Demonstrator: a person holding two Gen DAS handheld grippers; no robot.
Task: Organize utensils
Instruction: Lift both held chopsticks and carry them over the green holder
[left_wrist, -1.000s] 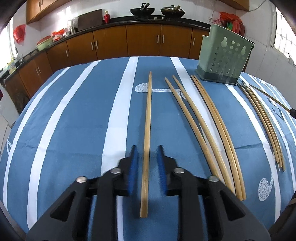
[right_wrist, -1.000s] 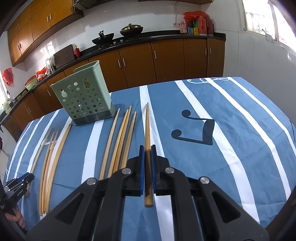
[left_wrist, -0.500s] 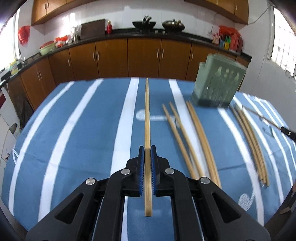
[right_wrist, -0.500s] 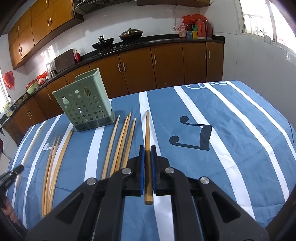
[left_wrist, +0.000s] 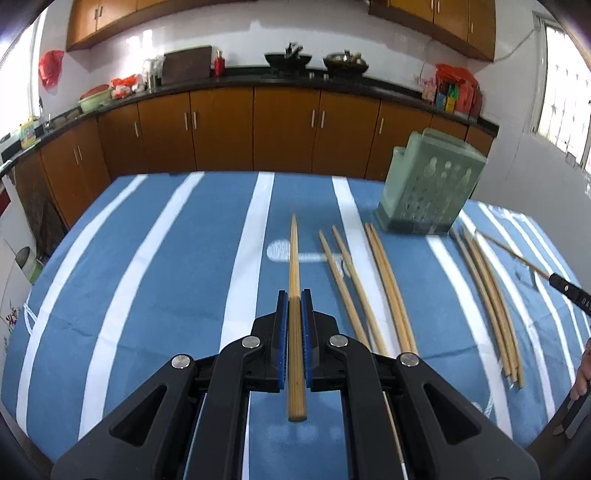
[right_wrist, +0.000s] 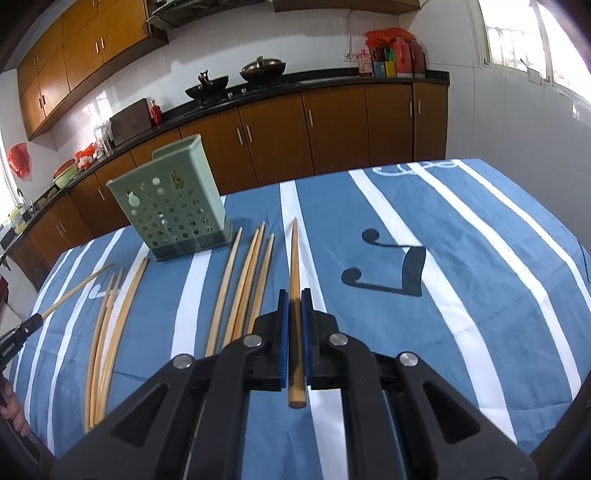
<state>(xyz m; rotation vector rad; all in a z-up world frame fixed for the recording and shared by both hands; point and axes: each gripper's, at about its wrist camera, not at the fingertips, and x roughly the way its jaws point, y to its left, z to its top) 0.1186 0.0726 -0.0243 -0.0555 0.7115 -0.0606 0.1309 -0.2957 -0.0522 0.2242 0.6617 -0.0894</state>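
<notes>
My left gripper (left_wrist: 294, 295) is shut on a wooden chopstick (left_wrist: 294, 258) and holds it above the blue striped tablecloth (left_wrist: 166, 258), tip pointing forward. My right gripper (right_wrist: 294, 295) is shut on another wooden chopstick (right_wrist: 294, 254), also lifted. A green perforated utensil holder (left_wrist: 432, 192) stands upright at the back right in the left wrist view and at the back left in the right wrist view (right_wrist: 170, 210). Several loose chopsticks (left_wrist: 369, 280) lie on the cloth between the grippers and the holder; they also show in the right wrist view (right_wrist: 243, 280).
More chopsticks lie in a bundle at the right in the left wrist view (left_wrist: 491, 302) and at the left in the right wrist view (right_wrist: 110, 325). Brown kitchen cabinets (left_wrist: 258, 133) and a counter with woks stand behind the table.
My left gripper closed on the chopstick and lifted it off the cloth. My right gripper, shut on its chopstick throughout, rose with it.
</notes>
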